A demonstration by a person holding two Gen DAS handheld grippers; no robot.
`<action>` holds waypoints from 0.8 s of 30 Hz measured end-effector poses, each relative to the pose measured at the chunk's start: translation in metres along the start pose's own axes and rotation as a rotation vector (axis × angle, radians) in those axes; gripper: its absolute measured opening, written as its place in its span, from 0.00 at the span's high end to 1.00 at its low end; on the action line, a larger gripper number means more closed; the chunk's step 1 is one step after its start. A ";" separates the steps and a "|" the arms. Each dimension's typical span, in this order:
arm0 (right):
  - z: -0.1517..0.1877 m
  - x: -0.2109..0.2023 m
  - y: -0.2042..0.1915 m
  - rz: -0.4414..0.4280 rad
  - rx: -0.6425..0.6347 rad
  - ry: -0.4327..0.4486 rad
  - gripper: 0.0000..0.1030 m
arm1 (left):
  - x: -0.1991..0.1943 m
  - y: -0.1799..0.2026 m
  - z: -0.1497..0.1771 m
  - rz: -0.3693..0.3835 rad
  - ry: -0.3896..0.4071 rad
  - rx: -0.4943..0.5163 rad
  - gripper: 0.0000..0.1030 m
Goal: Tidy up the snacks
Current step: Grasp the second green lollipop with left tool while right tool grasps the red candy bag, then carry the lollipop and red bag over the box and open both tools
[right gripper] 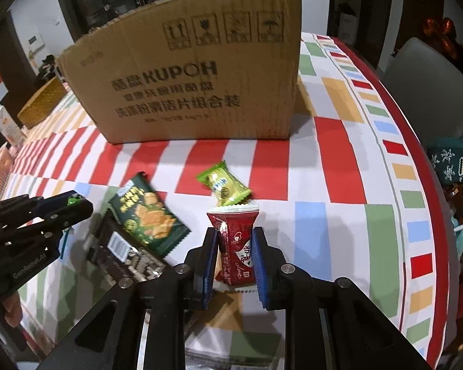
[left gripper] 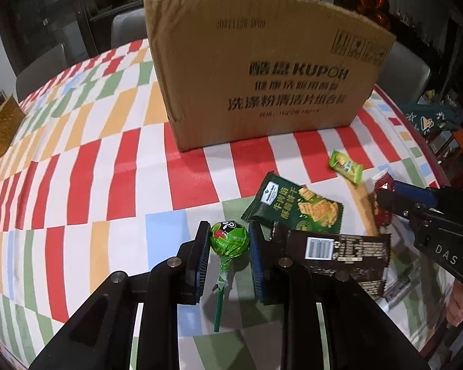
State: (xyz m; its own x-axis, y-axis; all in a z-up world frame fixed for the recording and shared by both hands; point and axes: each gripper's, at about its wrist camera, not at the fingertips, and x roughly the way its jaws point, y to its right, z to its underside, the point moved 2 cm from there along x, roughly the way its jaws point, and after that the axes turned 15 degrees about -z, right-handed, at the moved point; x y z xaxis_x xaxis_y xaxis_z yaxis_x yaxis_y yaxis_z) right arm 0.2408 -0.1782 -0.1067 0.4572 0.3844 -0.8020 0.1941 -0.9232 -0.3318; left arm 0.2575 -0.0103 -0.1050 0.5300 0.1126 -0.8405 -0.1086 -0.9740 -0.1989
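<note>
My left gripper (left gripper: 229, 237) is shut on a green lollipop (left gripper: 229, 236), whose stick hangs down above the tablecloth. My right gripper (right gripper: 234, 240) is shut on a red snack packet (right gripper: 235, 243) and holds it upright; it also shows in the left wrist view (left gripper: 382, 185). A tall cardboard box (left gripper: 262, 71) stands behind on the table, also seen in the right wrist view (right gripper: 194, 74). On the cloth lie a dark green cracker packet (left gripper: 296, 206), a brown packet with a barcode (left gripper: 333, 249) and a small light green candy (right gripper: 223, 185).
The round table wears a checked cloth of red, green, orange and blue (left gripper: 86, 166). A woven yellow box (left gripper: 0, 129) sits at the far left. Grey chairs (right gripper: 432, 86) stand around the table's edge.
</note>
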 end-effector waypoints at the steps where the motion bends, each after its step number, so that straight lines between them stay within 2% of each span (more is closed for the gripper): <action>1: -0.001 -0.002 -0.001 -0.003 -0.004 0.006 0.77 | -0.002 0.000 0.000 0.000 0.007 -0.002 0.75; 24: -0.020 -0.077 -0.034 -0.089 -0.087 0.190 0.77 | -0.099 -0.006 -0.022 0.022 0.230 -0.041 0.75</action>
State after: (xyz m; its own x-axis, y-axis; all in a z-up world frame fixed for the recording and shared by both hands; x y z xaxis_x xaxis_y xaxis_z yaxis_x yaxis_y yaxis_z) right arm 0.2169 -0.1765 -0.0241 0.5885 0.4659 -0.6607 0.3113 -0.8848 -0.3466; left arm 0.2242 -0.0201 -0.0098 0.7062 0.0477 -0.7064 -0.0904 -0.9835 -0.1568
